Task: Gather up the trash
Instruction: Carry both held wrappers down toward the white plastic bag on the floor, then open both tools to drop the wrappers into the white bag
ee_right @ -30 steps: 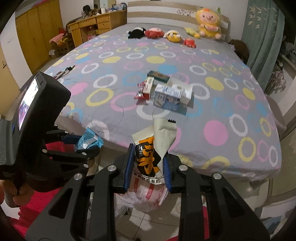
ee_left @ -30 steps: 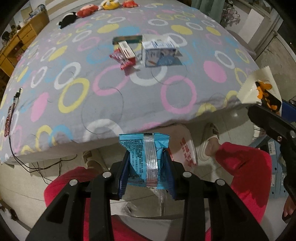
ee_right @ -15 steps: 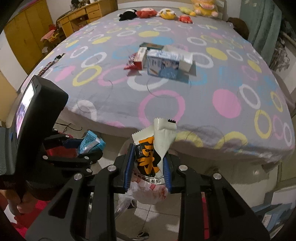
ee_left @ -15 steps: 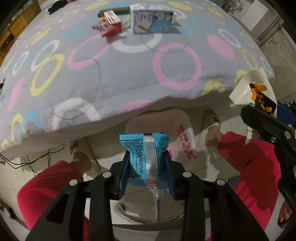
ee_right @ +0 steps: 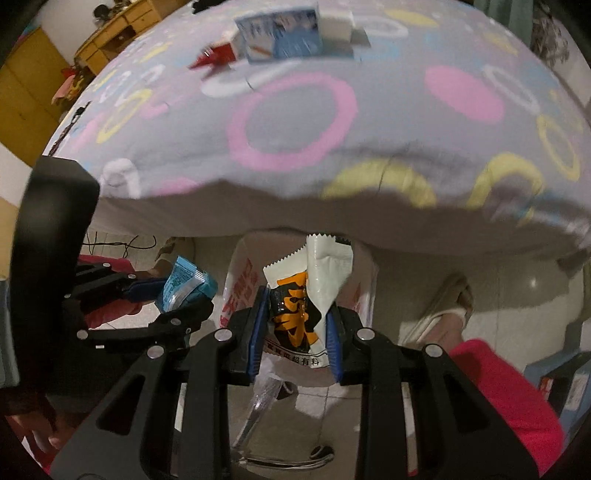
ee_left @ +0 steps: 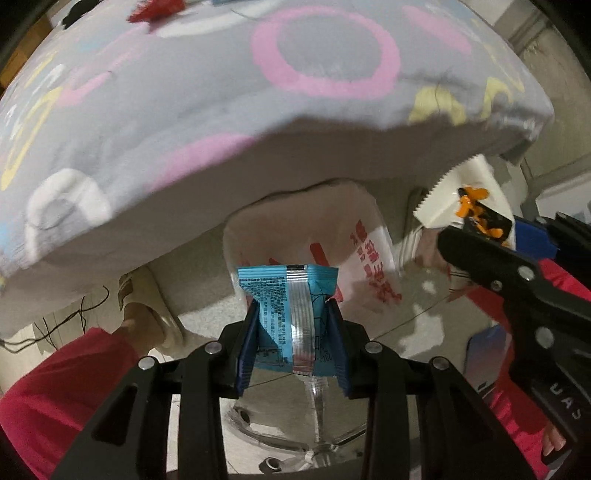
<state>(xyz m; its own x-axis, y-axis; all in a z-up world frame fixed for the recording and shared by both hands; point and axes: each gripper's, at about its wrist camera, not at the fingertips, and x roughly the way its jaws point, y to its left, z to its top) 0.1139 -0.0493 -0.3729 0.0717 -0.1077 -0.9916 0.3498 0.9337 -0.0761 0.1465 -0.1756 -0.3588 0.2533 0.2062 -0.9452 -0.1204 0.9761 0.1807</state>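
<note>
The bed [ee_right: 295, 122] is smeared by motion blur, and the boxes [ee_right: 280, 35] on it are cut off by the top edge, their print unreadable. The lower part of the blue wrapper [ee_left: 291, 317] is hidden between the left claw [ee_left: 291, 354] pads. The white bag [ee_left: 354, 258] is partly covered.

Both grippers are black plastic frames with slotted linkage arms and round silver screws at the joints. The left gripper [ee_left: 291, 347] and right gripper [ee_right: 295, 332] end in flat fingers [ee_left: 246, 350] lined with blue pads. Behind the fingers, red trousers [ee_left: 62, 398] cover the person's legs, and pale slippers [ee_right: 443, 310] the feet.
</note>
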